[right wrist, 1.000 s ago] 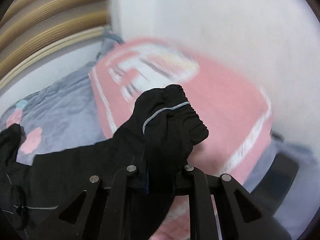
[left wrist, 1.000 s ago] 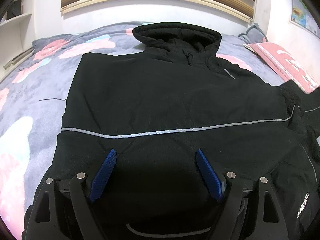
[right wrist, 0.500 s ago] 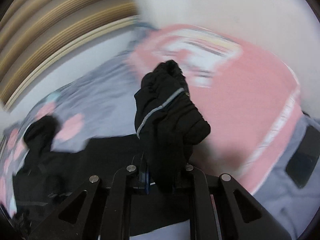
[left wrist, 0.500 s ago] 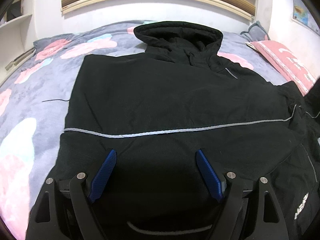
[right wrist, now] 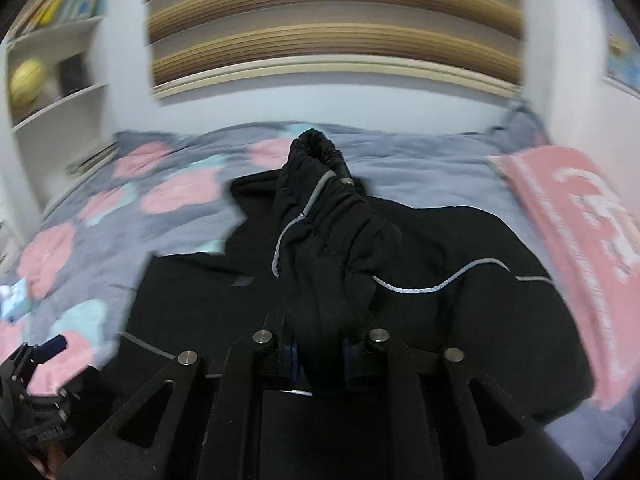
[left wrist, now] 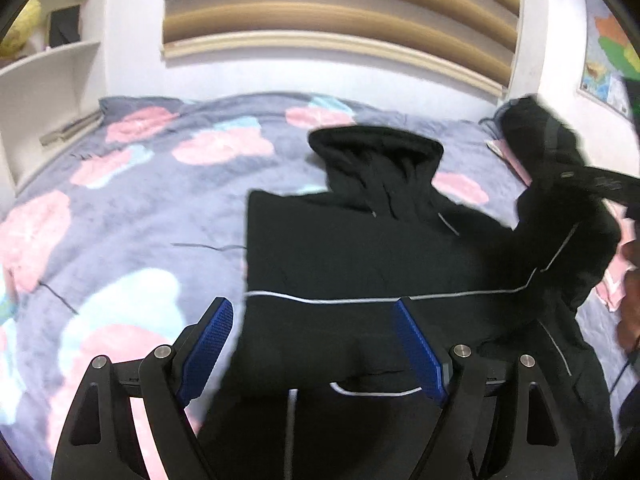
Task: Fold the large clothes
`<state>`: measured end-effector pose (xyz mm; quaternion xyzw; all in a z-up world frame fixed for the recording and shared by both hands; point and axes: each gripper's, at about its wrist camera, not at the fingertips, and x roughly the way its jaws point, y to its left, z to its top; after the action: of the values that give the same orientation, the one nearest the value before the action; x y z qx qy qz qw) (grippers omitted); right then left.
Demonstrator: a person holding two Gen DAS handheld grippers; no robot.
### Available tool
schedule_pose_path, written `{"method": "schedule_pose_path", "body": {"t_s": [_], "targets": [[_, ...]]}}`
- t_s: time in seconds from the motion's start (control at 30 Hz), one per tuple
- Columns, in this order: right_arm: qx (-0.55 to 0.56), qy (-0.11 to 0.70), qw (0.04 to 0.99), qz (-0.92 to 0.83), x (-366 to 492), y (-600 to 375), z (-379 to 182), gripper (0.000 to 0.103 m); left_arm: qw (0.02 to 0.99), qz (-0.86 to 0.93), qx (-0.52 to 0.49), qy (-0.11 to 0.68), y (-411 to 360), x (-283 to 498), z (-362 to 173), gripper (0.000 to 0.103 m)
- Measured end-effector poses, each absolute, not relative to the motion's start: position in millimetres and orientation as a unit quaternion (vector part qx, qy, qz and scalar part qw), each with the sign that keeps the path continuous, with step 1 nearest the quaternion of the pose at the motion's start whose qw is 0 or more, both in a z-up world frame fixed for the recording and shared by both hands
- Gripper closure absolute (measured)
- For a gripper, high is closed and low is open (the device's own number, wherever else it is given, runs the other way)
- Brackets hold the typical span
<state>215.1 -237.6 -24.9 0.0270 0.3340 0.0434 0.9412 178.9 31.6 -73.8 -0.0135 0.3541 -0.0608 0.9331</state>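
Observation:
A black hooded jacket [left wrist: 360, 256] with thin grey piping lies flat on the bed, hood [left wrist: 376, 148] toward the headboard. My left gripper [left wrist: 316, 344] is open with blue pads, hovering over the jacket's lower left part. My right gripper [right wrist: 318, 354] is shut on the jacket's right sleeve [right wrist: 328, 240], whose gathered cuff [right wrist: 316, 150] stands up above the jaws over the jacket body [right wrist: 460, 300]. In the left wrist view the lifted sleeve [left wrist: 560, 200] and the right gripper [left wrist: 600, 182] show at the right.
The bed carries a grey-blue blanket [left wrist: 120, 220] with pink and pale-blue blotches. A pink pillow [right wrist: 580, 240] lies at the right. White shelves [left wrist: 48, 92] stand at the left, a slatted headboard [left wrist: 340, 12] behind. The left gripper shows at lower left in the right wrist view [right wrist: 36, 360].
My right gripper has swung left with the sleeve, from over the pink pillow to above the jacket body. My left gripper has risen and shifted left, still open.

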Motion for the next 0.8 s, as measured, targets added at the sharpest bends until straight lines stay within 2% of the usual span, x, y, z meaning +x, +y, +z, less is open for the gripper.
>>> {"method": "schedule_pose_path", "body": {"t_s": [0.17, 0.2, 0.23, 0.3, 0.4, 0.5, 0.67, 0.8], "targets": [[0.014, 0.355, 0.93, 0.099, 228.5, -132.5, -49.1, 0.08, 0.944, -0.04, -0.036, 0.325, 59.5, 160.3, -65.0, 0.02], [0.007, 0.365, 0.925, 0.108, 230.7, -114.3, -57.7, 0.076, 0.943, -0.043, -0.039, 0.329, 64.0, 159.3, -66.6, 0.02], [0.001, 0.381, 0.916, 0.122, 236.7, -100.5, -69.8, 0.062, 0.941, -0.047, -0.04, 0.334, 68.3, 158.4, -70.4, 0.02], [0.0, 0.424, 0.892, 0.16, 244.6, -81.9, -96.7, 0.044, 0.938, -0.045, -0.037, 0.342, 74.5, 158.6, -76.8, 0.02], [0.011, 0.447, 0.87, 0.207, 236.9, -87.1, -120.3, 0.043, 0.929, -0.058, -0.046, 0.363, 84.5, 164.6, -92.0, 0.02], [0.018, 0.432, 0.882, 0.186, 223.3, -123.2, -121.1, 0.043, 0.913, -0.083, -0.082, 0.391, 94.2, 177.1, -106.2, 0.02], [0.035, 0.4, 0.912, 0.08, 205.4, -228.9, -105.0, 0.043, 0.891, -0.142, -0.111, 0.418, 78.0, 204.7, -105.9, 0.02], [0.064, 0.417, 0.907, 0.006, 206.5, -301.6, -123.6, 0.043, 0.887, -0.138, -0.115, 0.425, 60.4, 239.3, -107.8, 0.02]]}}
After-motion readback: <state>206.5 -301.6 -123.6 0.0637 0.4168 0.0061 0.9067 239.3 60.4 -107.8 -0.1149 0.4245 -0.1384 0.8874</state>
